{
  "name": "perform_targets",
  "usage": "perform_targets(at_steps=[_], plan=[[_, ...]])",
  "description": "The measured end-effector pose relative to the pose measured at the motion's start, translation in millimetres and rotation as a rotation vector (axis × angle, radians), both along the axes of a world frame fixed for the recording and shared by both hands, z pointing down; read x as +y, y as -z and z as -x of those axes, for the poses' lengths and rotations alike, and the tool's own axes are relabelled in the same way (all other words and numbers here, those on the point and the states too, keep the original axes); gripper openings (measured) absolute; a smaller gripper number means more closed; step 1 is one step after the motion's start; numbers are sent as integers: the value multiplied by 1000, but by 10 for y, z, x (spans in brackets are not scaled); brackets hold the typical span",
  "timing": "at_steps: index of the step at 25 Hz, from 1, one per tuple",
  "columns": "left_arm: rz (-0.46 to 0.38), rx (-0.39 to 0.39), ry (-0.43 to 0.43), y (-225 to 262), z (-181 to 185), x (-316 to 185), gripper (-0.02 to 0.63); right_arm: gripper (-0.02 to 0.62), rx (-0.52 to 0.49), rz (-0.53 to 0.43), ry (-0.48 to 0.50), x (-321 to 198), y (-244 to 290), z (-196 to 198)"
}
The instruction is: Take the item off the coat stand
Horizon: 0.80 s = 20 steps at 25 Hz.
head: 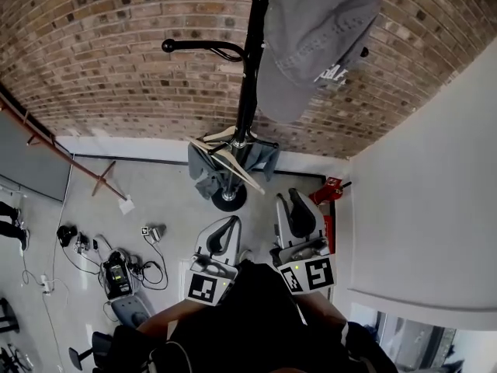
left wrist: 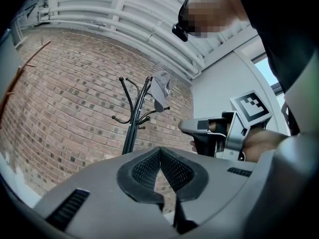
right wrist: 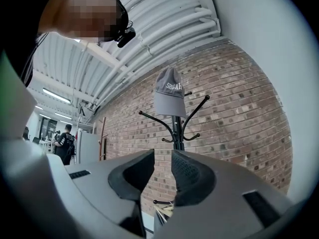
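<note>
A grey cap (head: 318, 37) with white lettering hangs on an upper hook of the black coat stand (head: 248, 92) in front of the brick wall. In the left gripper view the cap (left wrist: 160, 88) and the stand (left wrist: 132, 128) are far ahead. In the right gripper view the cap (right wrist: 169, 96) is above and beyond the jaws. My left gripper (head: 231, 222) is shut and empty, its tips meeting (left wrist: 159, 151). My right gripper (head: 295, 196) is open with a narrow gap (right wrist: 163, 156) and nothing in it. Both are held low, well short of the cap.
Wooden hangers and a grey cloth (head: 233, 162) hang lower on the stand, above its round base (head: 229, 199). A red object (head: 330, 189) lies by the white wall (head: 435, 169) on the right. Cables and gear (head: 116, 274) lie on the floor at left.
</note>
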<state>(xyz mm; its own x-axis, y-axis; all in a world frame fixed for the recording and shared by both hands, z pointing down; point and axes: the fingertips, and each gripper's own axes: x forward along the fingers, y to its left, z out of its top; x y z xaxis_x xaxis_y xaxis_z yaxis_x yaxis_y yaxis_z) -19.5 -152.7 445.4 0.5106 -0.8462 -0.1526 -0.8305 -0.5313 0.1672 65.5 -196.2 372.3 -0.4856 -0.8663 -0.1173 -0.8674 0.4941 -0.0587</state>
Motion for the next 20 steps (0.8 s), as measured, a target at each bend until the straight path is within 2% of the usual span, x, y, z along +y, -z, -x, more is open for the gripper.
perform_targets(at_steps=[13, 20], plan=[[-23, 3, 0, 63, -319, -180, 15, 95, -20, -35, 77, -394, 531, -242], [-28, -5, 0, 97, -411, -230, 15, 100, -24, -100, 91, -596, 964, -387]])
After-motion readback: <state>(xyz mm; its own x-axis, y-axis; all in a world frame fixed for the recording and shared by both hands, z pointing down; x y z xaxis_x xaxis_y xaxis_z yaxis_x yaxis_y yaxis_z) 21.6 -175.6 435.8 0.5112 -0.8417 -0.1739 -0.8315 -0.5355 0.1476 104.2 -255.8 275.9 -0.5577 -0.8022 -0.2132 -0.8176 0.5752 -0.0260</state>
